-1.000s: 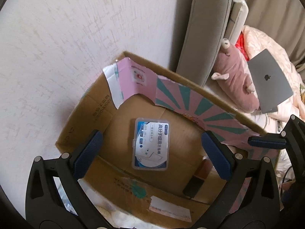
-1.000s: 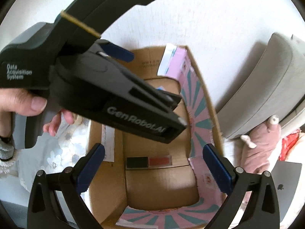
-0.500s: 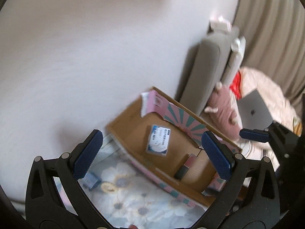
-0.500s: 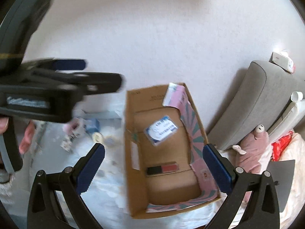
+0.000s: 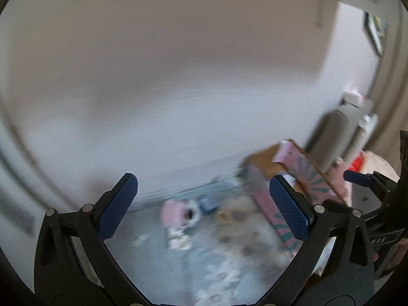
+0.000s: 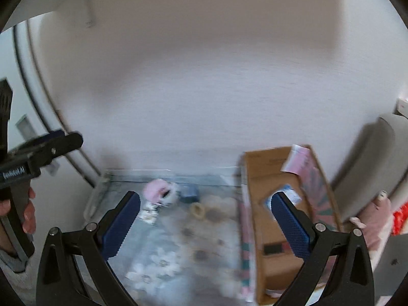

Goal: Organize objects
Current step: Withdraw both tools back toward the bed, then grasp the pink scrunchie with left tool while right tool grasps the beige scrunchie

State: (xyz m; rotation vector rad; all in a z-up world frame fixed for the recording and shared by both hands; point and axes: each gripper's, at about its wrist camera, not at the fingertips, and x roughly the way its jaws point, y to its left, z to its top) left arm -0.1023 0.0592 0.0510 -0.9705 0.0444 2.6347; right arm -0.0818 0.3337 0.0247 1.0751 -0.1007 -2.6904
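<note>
Both views are motion-blurred. A cardboard box [image 6: 270,219] with pink striped flaps stands open at the right; a blue-white plastic case [image 6: 292,195] and a black-red bar [image 6: 276,249] lie in it. On the flowered cloth [image 6: 163,257] to its left lie a pink object [image 6: 155,191], a small blue box [image 6: 189,193], a tape roll [image 6: 199,210] and a small printed packet [image 6: 149,213]. My left gripper [image 5: 204,206] is open and empty, high above the cloth; the pink object [image 5: 169,211] shows between its fingers. My right gripper [image 6: 205,221] is open and empty.
A white wall [image 6: 204,89] rises behind the cloth. A grey cushion [image 6: 369,163] and a pink plush toy [image 6: 374,211] lie right of the box. The left gripper's body and the hand holding it [image 6: 23,176] show at the left edge.
Both grippers have pulled up and back from the box and swung left. The loose things on the cloth have come into view. Both stay open and empty.
</note>
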